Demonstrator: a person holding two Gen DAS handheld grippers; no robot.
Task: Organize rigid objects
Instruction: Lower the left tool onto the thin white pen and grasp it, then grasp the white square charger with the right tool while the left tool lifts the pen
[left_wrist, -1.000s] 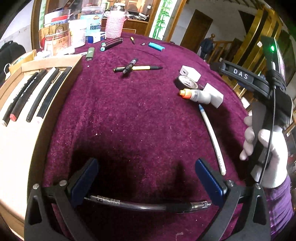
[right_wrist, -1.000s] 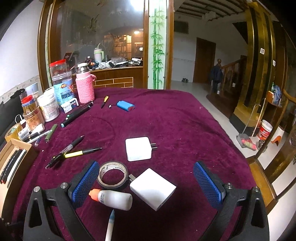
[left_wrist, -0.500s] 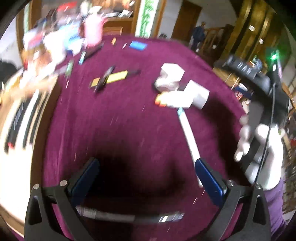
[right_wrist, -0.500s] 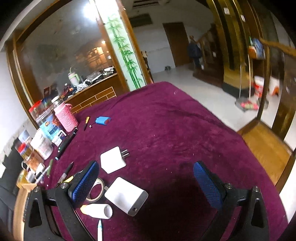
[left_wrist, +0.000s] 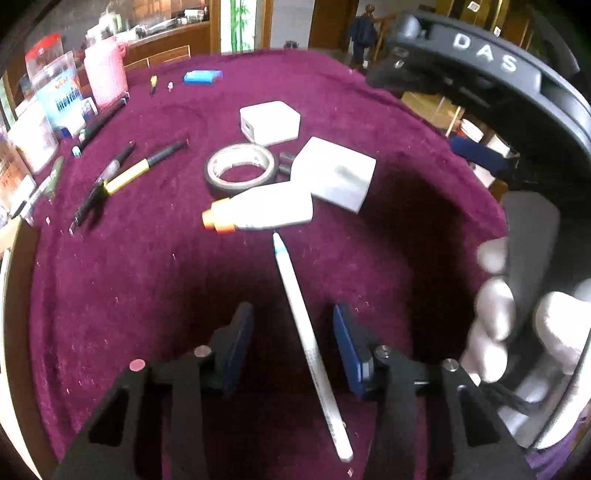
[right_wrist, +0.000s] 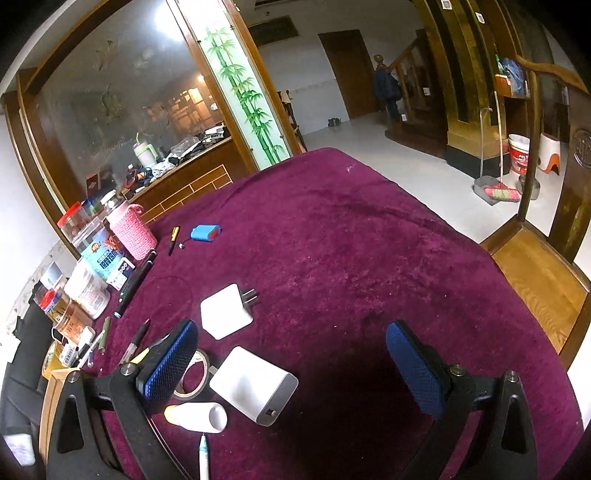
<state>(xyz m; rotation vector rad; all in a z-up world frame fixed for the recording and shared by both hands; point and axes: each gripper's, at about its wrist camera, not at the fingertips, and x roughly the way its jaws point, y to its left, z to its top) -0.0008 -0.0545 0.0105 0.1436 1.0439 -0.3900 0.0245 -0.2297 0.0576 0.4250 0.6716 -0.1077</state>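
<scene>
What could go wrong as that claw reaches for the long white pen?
The left gripper straddles the white pen with its jaws open, not touching it. The pen lies slanted between them, so closing may pinch it off-centre and let it swivel or slip. Its tip sits close to the orange-capped bottle, so pushing the pen forward could nudge that.

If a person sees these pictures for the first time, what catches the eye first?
Probably the long white pen lying on the purple velvet tablecloth, between the open fingers of the left gripper. Just beyond it cluster a white bottle with orange cap, a tape roll and two white chargers.
</scene>
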